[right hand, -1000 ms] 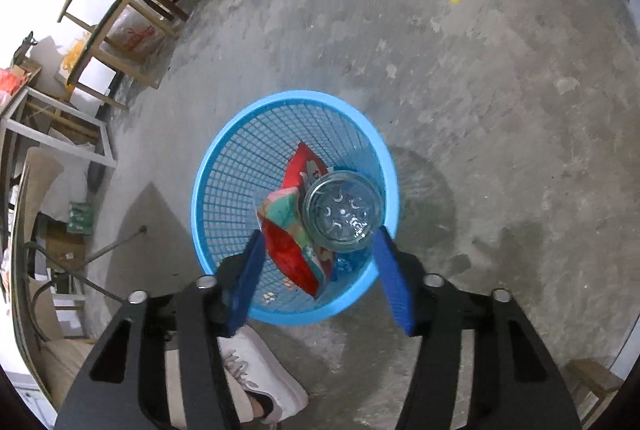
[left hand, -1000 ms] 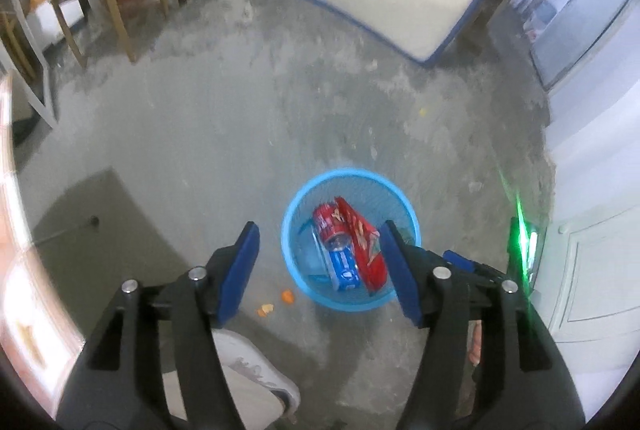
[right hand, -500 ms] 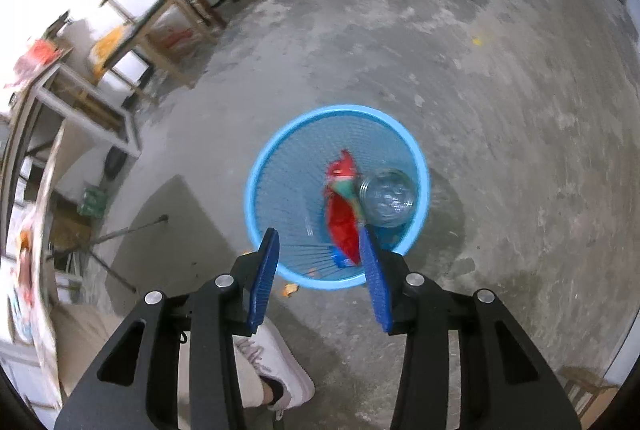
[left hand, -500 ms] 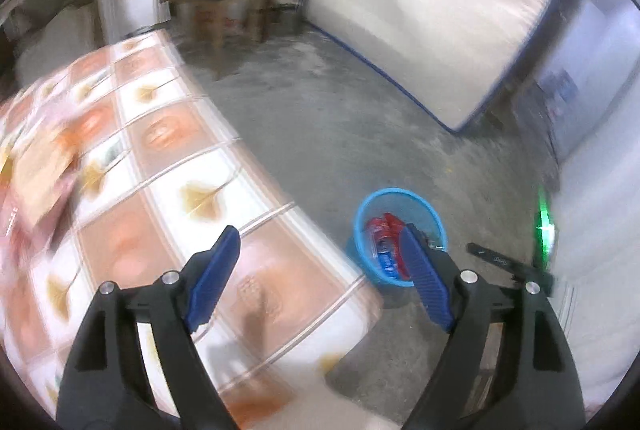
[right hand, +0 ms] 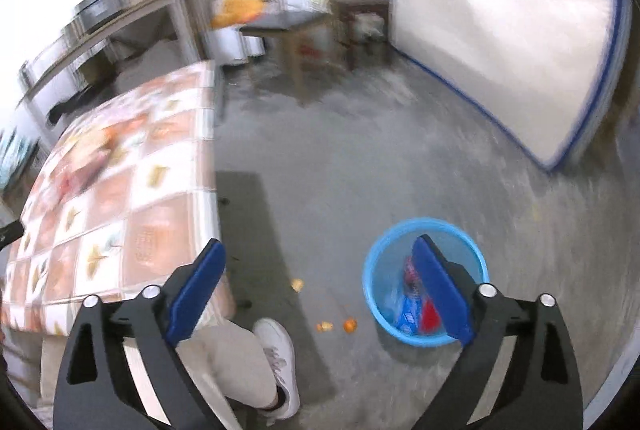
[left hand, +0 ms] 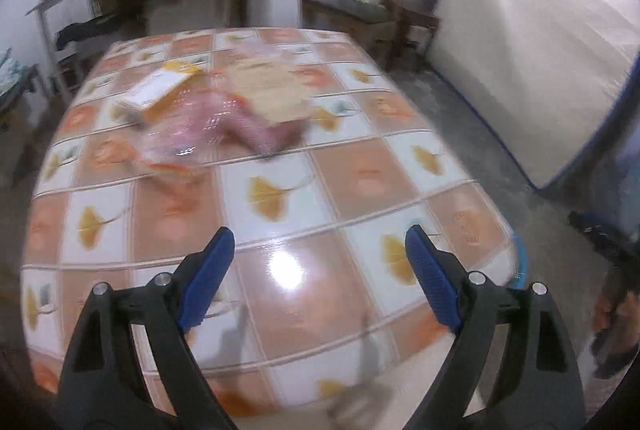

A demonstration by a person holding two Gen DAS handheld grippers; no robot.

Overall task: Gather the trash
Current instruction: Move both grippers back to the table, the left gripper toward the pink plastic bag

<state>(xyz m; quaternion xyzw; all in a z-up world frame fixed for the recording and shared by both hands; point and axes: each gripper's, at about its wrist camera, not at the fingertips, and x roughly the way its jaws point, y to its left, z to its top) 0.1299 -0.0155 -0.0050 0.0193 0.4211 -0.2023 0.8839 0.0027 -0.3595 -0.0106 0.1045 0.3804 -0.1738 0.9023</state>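
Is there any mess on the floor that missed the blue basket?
Yes. A few small orange scraps lie on the concrete floor just left of the blue basket, outside it, near the person's white shoe. They are too blurred to identify.

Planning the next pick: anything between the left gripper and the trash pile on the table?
Nothing visible. The left gripper is open and empty over the near part of the table. Only bare patterned tabletop lies between it and the blurred pile of wrappers farther back. What each piece in the pile is cannot be told.
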